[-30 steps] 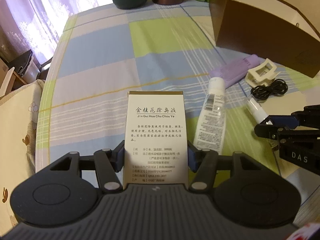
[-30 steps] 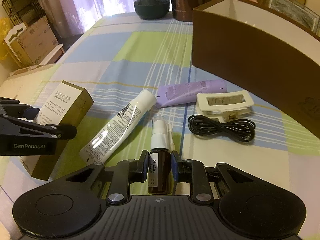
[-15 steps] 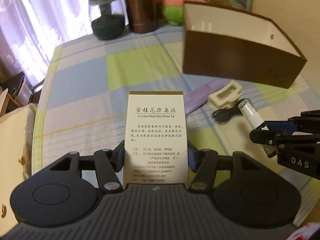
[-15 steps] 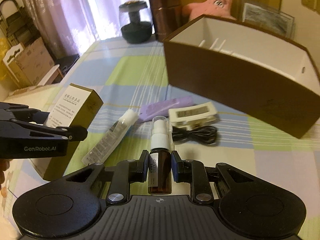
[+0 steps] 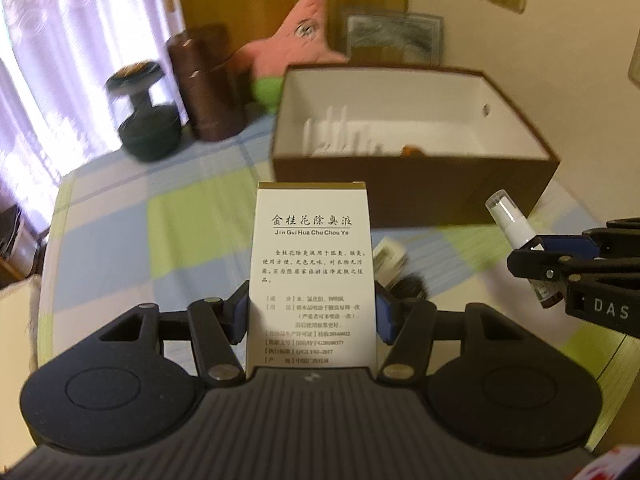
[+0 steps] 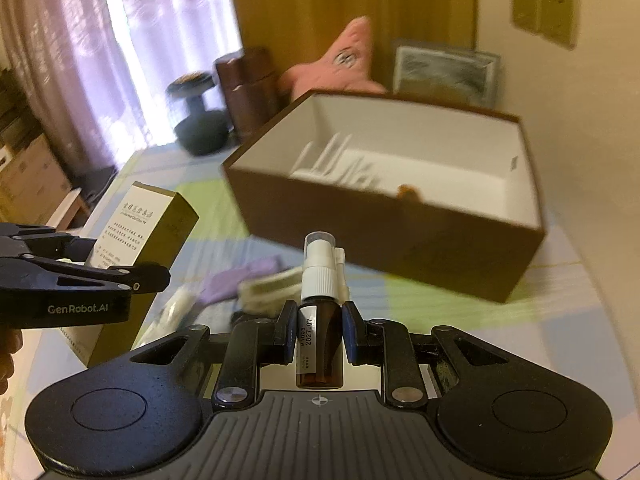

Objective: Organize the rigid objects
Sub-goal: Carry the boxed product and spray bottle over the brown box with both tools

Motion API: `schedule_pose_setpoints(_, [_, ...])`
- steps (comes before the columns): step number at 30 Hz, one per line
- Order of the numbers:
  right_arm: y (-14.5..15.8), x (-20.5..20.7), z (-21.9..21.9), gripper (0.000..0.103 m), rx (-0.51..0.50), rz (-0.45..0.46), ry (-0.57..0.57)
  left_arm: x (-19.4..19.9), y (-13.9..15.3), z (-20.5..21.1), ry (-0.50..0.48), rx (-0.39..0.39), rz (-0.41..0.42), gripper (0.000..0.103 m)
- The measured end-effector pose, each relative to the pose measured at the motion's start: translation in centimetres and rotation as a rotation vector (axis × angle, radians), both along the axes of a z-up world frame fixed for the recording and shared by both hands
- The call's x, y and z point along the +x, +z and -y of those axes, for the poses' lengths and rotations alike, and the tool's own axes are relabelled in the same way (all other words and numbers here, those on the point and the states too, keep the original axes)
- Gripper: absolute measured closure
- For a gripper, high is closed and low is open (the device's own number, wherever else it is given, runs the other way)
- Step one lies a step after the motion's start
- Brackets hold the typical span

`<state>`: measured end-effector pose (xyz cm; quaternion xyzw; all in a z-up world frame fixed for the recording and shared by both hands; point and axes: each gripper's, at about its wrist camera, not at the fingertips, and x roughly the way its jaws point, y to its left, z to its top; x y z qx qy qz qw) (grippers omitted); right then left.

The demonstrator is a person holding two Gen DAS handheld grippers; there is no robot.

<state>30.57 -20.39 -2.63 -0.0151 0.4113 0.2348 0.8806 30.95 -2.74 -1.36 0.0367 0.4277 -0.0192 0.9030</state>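
Observation:
My left gripper point(image 5: 311, 312) is shut on a white and gold carton point(image 5: 312, 264) printed with Chinese text, held upright above the table. The same carton point(image 6: 140, 240) shows at the left of the right wrist view. My right gripper point(image 6: 318, 332) is shut on a small brown spray bottle point(image 6: 320, 344) with a white pump and clear cap; that bottle point(image 5: 516, 232) appears at the right of the left wrist view. Ahead of both stands an open brown box point(image 5: 416, 184) with a white inside, also seen as the brown box point(image 6: 384, 232), holding white dividers and a small orange thing.
On the checked tablecloth point(image 5: 192, 216) below lie a purple tube point(image 6: 240, 280), a cream hair clip point(image 6: 272, 288), a white tube point(image 6: 176, 308) and a black cable point(image 5: 408, 288). At the back stand a dark jar point(image 5: 148, 120), a brown canister point(image 5: 208, 84), a pink star plush point(image 5: 296, 44) and a framed picture point(image 5: 396, 36).
Both grippers have risen and swung toward the brown box with their loads. The box's inside has come into view, and the items on the cloth have dropped low in both views.

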Motion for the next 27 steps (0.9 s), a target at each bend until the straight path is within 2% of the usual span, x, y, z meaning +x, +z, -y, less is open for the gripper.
schedule_pose_setpoints(7, [2.2, 3.0, 2.7, 0.083, 0.019, 0.046, -0.054, 3.5, 1.8, 3.6, -0.053, -0.016, 0.043, 0.047])
schedule_pose_setpoints(15, [3.2, 7.8, 4.7, 0.083, 0.031, 0.071, -0.089, 8.4, 3.2, 6.4, -0.089, -0.028, 0.08, 0.047])
schedule_pose_setpoints(27, [2.3, 15.0, 6.5, 0.083, 0.003, 0.076, -0.133, 16.2, 4.2, 9.5, -0.116, -0.043, 0.107, 0.047])
